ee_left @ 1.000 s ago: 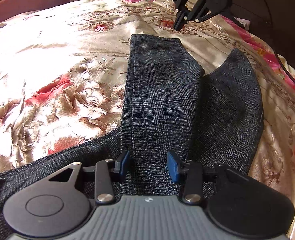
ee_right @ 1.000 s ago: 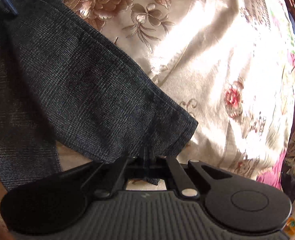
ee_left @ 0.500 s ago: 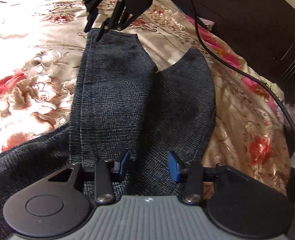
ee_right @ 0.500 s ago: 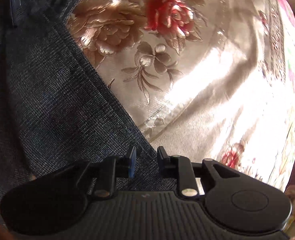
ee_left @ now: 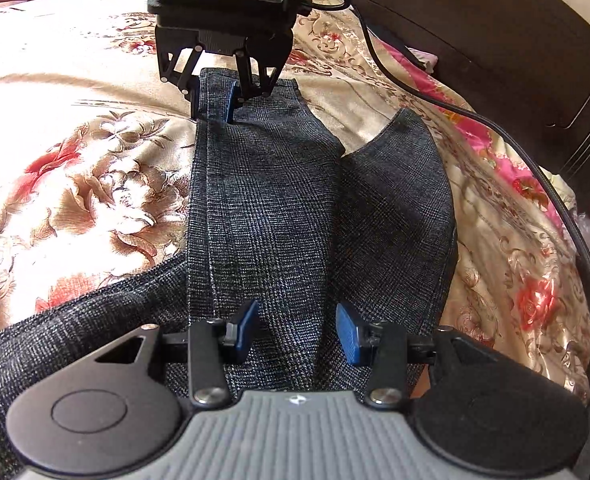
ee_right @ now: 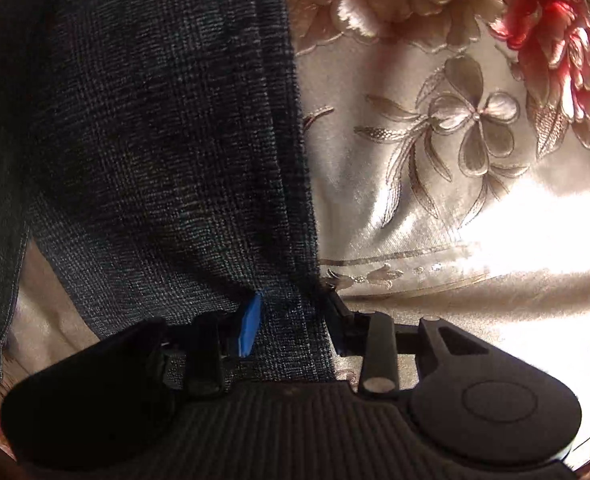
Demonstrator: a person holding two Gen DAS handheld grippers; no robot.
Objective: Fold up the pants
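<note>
Dark grey checked pants (ee_left: 263,208) lie on the floral bedspread (ee_left: 75,184), both legs stretched away from me in the left wrist view. My left gripper (ee_left: 297,330) is open, its blue pads (ee_left: 245,326) hovering just above the near part of the left leg. My right gripper (ee_left: 211,100) is at the far hem of that leg, open, with the leg's left edge between its jaws. In the right wrist view the right gripper (ee_right: 291,320) straddles the pants edge (ee_right: 287,184), with fabric between the blue pad (ee_right: 249,328) and the dark finger.
A black cable (ee_left: 535,160) runs over the bed's right side from the right gripper. A dark headboard or furniture piece (ee_left: 495,32) stands beyond the bed at the right. The bedspread (ee_right: 455,200) is bright with sunlight.
My right gripper has opened and slid to the leg's left edge at the hem, now straddling it. My left gripper stays open over the near leg, its view shifted slightly.
</note>
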